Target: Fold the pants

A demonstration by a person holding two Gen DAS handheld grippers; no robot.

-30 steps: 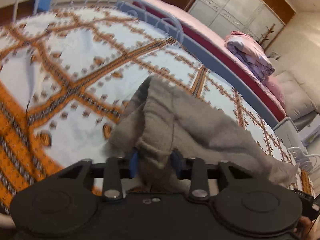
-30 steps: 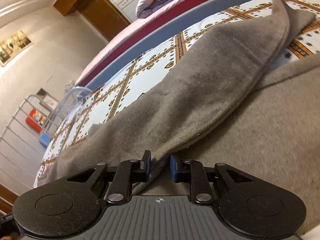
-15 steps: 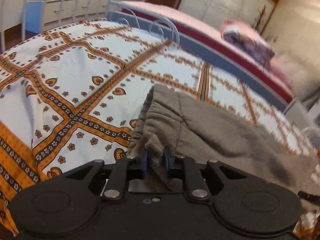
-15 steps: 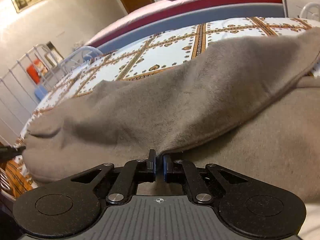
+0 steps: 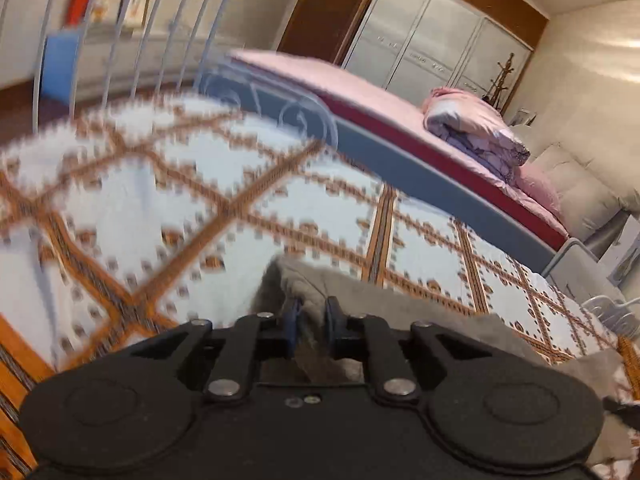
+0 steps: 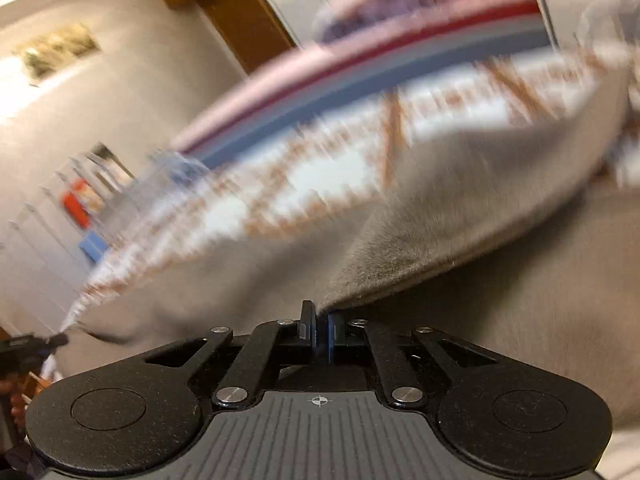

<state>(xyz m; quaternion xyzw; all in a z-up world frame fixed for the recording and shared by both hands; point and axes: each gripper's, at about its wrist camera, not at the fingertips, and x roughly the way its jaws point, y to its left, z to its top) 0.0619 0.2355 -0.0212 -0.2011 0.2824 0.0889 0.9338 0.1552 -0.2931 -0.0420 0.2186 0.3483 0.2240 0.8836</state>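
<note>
The grey fleece pants point(image 5: 400, 304) lie on a white and orange patterned bedspread point(image 5: 160, 208). My left gripper point(image 5: 313, 322) is shut on a bunched edge of the pants, with cloth pinched between its blue pads. In the right wrist view my right gripper point(image 6: 319, 330) is shut on the edge of a folded layer of the pants point(image 6: 480, 216), which stretches up and to the right above a lower grey layer. The view is motion-blurred.
A second bed with a pink sheet point(image 5: 360, 92) and a rolled quilt point(image 5: 472, 128) stands beyond a blue rail. A white metal bed frame point(image 5: 120, 40) is at the far left. Wardrobes point(image 5: 432, 48) line the back wall.
Both grippers have closed onto the pants and lifted. The left view now tilts up toward the room. The right gripper pulls the fabric layer taut, and both views blur with movement.
</note>
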